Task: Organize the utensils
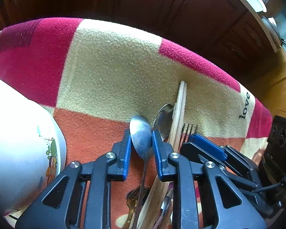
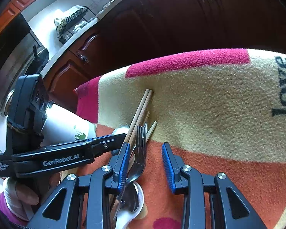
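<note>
My left gripper is shut on the bowl of a steel spoon, whose handle runs back under the gripper. A second spoon, wooden chopsticks and a fork lie just to its right on the checked cloth. My right gripper is open over the fork, which lies beside its left finger. The chopsticks extend ahead. A spoon bowl and a white spoon lie beneath it. The left gripper shows at the left of the right wrist view.
A white cup with a cartoon print stands at the left, also in the right wrist view. The cloth with "love" printed on it covers the surface; its far edge drops toward dark wooden cabinets. A dark object sits at right.
</note>
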Demonstrator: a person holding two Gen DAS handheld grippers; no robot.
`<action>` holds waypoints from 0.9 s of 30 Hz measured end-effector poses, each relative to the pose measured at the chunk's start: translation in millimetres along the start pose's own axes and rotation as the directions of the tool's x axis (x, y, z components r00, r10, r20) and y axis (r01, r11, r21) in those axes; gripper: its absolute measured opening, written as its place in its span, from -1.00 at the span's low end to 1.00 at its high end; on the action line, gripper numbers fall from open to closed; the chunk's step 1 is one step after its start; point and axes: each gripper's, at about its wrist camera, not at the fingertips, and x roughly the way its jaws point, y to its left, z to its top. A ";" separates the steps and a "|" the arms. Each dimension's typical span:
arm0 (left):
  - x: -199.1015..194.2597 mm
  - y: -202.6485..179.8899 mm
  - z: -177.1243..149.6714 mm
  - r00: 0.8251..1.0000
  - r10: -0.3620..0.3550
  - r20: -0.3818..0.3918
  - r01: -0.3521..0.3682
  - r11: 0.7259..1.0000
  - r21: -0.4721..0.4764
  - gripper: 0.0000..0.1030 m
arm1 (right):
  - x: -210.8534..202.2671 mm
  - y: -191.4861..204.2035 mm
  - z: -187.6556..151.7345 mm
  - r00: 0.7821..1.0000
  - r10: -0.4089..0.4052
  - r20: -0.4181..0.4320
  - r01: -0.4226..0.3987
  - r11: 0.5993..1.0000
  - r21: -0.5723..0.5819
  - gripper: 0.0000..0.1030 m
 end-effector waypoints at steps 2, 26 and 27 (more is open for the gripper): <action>-3.2 0.9 -3.5 1.000 -0.003 0.005 0.003 1.000 0.007 -0.73 | 5.9 -0.3 1.7 1.000 0.008 -0.006 -0.008 1.000 0.001 -0.37; -75.9 4.9 -33.3 0.993 -0.069 0.097 0.066 0.997 0.040 -0.98 | -7.2 14.3 -6.0 0.995 -0.104 0.005 0.104 0.994 -0.040 -0.31; -78.1 5.1 -33.9 0.993 -0.069 0.100 0.065 0.997 0.042 -0.98 | -2.6 11.9 -3.3 0.995 -0.100 0.005 0.100 0.994 -0.035 -0.31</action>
